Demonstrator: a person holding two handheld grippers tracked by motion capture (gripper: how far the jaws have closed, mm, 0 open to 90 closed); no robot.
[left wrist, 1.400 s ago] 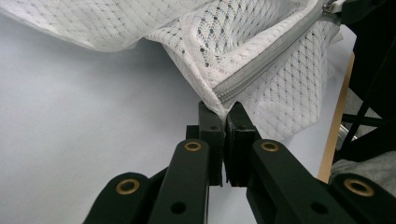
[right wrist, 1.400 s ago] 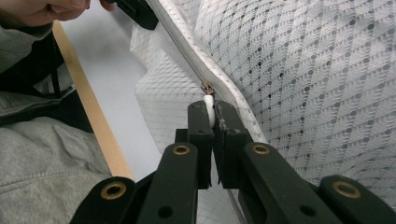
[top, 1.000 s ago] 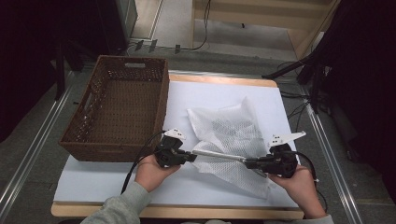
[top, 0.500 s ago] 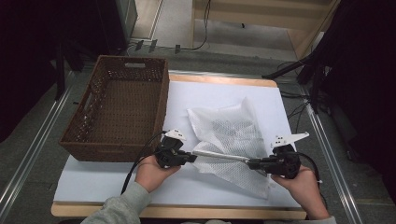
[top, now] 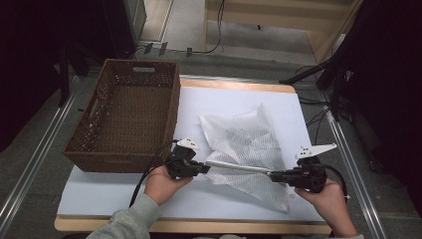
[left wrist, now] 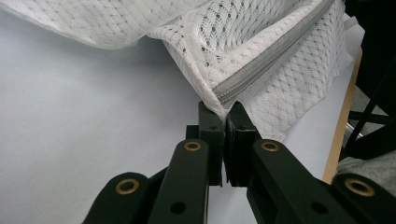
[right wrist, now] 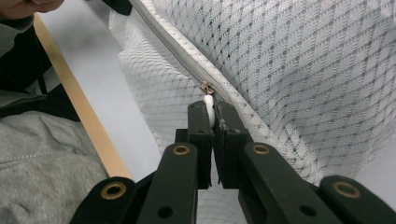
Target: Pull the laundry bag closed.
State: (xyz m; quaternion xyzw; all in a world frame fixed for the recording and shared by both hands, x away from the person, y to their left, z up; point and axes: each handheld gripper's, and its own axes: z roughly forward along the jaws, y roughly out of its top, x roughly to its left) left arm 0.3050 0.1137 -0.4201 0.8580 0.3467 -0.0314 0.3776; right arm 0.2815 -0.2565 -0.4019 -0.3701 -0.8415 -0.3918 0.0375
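Two grippers stretch a white mesh laundry bag (top: 247, 144) taut along its zipper (top: 238, 167) on a white-covered table (top: 99, 199), the bag lying right of centre with dark items dimly visible through the netting.

The zipper runs as a straight grey line between the two tools, and the tension appears deliberate: a flat, tight track lets the slider travel without bunching the soft mesh. In the left gripper view, the left gripper (left wrist: 225, 122) has its jaws clamped on the fabric corner at the zipper's end, apparently anchoring the bag so it cannot slide across the table. In the right gripper view, the right gripper (right wrist: 212, 117) pinches the small white pull tab (right wrist: 208, 103) just below the brass-coloured slider, jaws closed tight on it. That hold suggests the zipper is being worked along its length, though which way it is meant to run cannot be told from this instant.

From the high view, both hands sit near the table's front edge, the left gripper (top: 185, 165) beside the bag's near-left corner and the right gripper (top: 304, 175) at its near-right side, cables trailing back toward the person's grey sleeves.

A brown wicker basket (top: 99, 154) stands empty at the table's left, just beside the left hand, apart from the bag, a likely destination or source for it.
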